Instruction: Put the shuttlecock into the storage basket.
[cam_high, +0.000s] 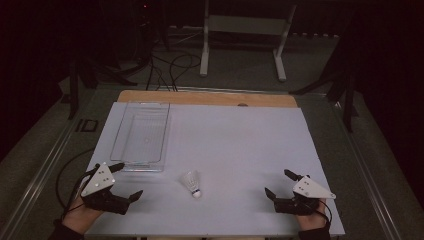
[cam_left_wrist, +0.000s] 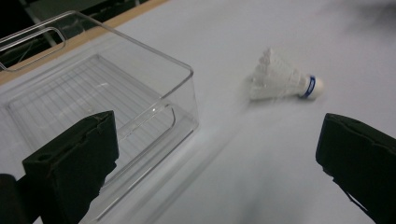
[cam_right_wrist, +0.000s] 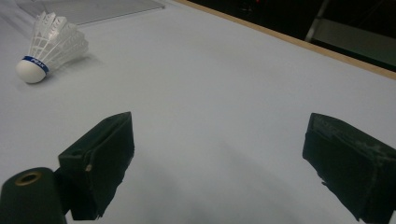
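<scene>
A white feather shuttlecock (cam_high: 191, 183) with a blue band lies on its side on the white table, cork toward the near edge. Left of it stands an empty clear plastic bin (cam_high: 142, 134). My left gripper (cam_high: 127, 180) rests at the near left corner, open, just in front of the bin and left of the shuttlecock. In the left gripper view the shuttlecock (cam_left_wrist: 281, 80) lies ahead between the wide jaws, with the bin (cam_left_wrist: 100, 88) at left. My right gripper (cam_high: 279, 183) is open at the near right; its view has the shuttlecock (cam_right_wrist: 50, 44) far off at upper left.
The white mat (cam_high: 225, 145) covers a wooden table whose bare strip (cam_high: 210, 98) runs along the far edge. A white metal stand (cam_high: 242, 37) and cables (cam_high: 167, 70) sit on the floor beyond. Dark floor surrounds the table.
</scene>
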